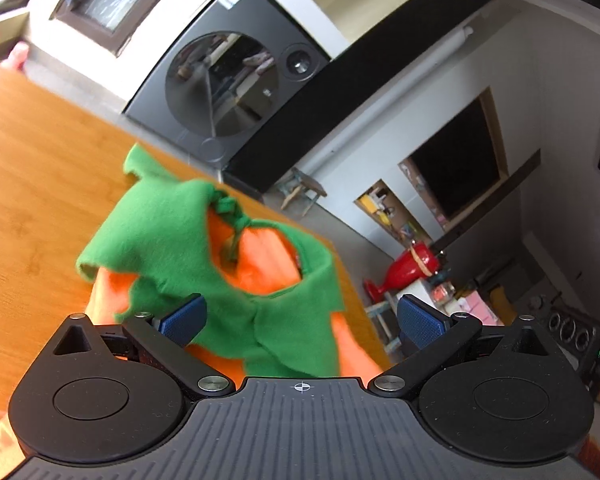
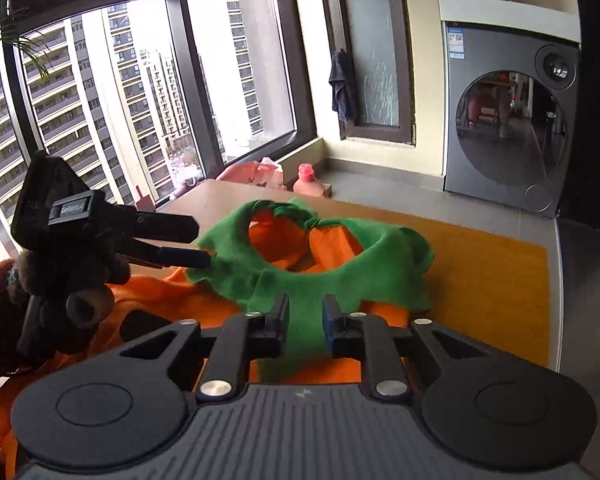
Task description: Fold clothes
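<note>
Item: orange garment (image 2: 204,308) with a green scalloped collar (image 2: 340,280), tied by a green knotted cord (image 1: 230,210) at the neck opening. Location: lying on the wooden table (image 1: 32,168), its collar raised toward both cameras.

Left gripper (image 1: 300,320): jaws spread wide, blue pads (image 1: 420,326) well apart. In its own view the green collar lies between the fingers, the left pad against or just beside the fabric, the right pad clear of it over the table edge. In the right wrist view the same tool (image 2: 196,250) comes in from the left, held by a hand (image 2: 72,288) in a dark fuzzy sleeve; its finger tips reach the collar's edge, though whether they pinch it cannot be told.

Right gripper (image 2: 305,320): jaws drawn close, with a strip of green collar standing in the narrow gap between the pads; the fabric fills the gap and appears clamped.

Surroundings: grey front-loading washing machine (image 2: 512,112) beyond the table; large window (image 2: 120,92) onto high-rise blocks; pink bottle (image 2: 306,182) at the table's far edge; red vase (image 1: 408,268) on the floor.
</note>
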`<state>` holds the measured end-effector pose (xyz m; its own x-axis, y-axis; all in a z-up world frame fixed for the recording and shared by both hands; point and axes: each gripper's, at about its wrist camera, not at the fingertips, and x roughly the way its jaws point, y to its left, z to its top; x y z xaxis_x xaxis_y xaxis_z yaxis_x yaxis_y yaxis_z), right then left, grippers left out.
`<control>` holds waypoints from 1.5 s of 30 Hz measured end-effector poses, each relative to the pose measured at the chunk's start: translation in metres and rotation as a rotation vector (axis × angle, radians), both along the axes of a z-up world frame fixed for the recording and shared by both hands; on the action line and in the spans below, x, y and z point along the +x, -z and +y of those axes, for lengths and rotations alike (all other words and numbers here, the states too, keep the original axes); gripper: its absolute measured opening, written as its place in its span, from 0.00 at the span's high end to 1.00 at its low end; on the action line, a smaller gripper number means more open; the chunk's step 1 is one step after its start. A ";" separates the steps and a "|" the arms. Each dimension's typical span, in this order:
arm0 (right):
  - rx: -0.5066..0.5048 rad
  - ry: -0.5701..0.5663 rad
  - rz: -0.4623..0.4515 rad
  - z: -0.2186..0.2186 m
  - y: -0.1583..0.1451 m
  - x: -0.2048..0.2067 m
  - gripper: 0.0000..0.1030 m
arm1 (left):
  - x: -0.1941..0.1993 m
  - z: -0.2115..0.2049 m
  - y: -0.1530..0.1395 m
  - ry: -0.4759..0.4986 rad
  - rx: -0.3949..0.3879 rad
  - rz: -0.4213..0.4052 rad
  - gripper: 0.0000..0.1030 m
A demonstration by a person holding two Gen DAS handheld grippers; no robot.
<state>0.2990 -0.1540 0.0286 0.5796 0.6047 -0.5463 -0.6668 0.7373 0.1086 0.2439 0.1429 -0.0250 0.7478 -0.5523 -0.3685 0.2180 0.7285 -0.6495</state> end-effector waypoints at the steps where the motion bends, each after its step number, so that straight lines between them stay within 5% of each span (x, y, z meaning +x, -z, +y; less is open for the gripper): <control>1: -0.007 0.013 -0.029 0.003 -0.004 0.010 0.49 | 0.005 -0.008 -0.006 -0.021 0.106 -0.007 0.00; 6: -0.031 -0.024 0.011 0.045 0.001 0.075 0.44 | 0.028 -0.048 -0.032 -0.120 0.617 -0.032 0.00; 8: -0.079 -0.067 0.012 0.071 0.014 0.094 0.44 | 0.034 -0.054 -0.025 -0.127 0.691 0.004 0.00; 15: -0.228 -0.191 0.008 0.133 0.067 0.118 0.39 | 0.015 -0.016 -0.016 -0.099 0.461 0.076 0.00; 17: -0.210 -0.179 0.043 0.135 0.073 0.123 0.57 | 0.008 -0.003 -0.020 -0.103 0.389 0.073 0.00; 18: -0.188 -0.184 0.067 0.134 0.073 0.123 0.75 | 0.006 0.003 -0.025 -0.106 0.354 0.063 0.00; 19: -0.176 -0.190 0.061 0.132 0.069 0.118 0.77 | 0.003 0.009 -0.030 -0.110 0.319 0.053 0.00; 25: -0.249 -0.260 -0.096 0.121 0.030 0.025 0.79 | -0.017 0.033 -0.065 -0.089 0.110 -0.047 0.00; 30: -0.320 -0.328 -0.054 0.124 0.045 -0.050 0.75 | -0.025 0.009 -0.051 0.150 -0.097 -0.067 0.00; 36: -0.167 -0.283 0.032 0.084 0.027 -0.069 0.55 | -0.023 -0.002 0.007 0.142 -0.044 0.136 0.00; 39: -0.077 -0.206 0.021 0.054 0.008 -0.068 0.44 | -0.025 0.010 0.025 0.122 -0.076 0.171 0.00; 43: 0.037 -0.101 0.116 0.034 0.017 -0.038 0.44 | -0.017 0.006 0.032 0.113 -0.048 0.187 0.00; 45: 0.007 -0.054 0.175 0.036 0.039 -0.027 0.44 | -0.015 0.001 0.029 0.117 -0.004 0.187 0.00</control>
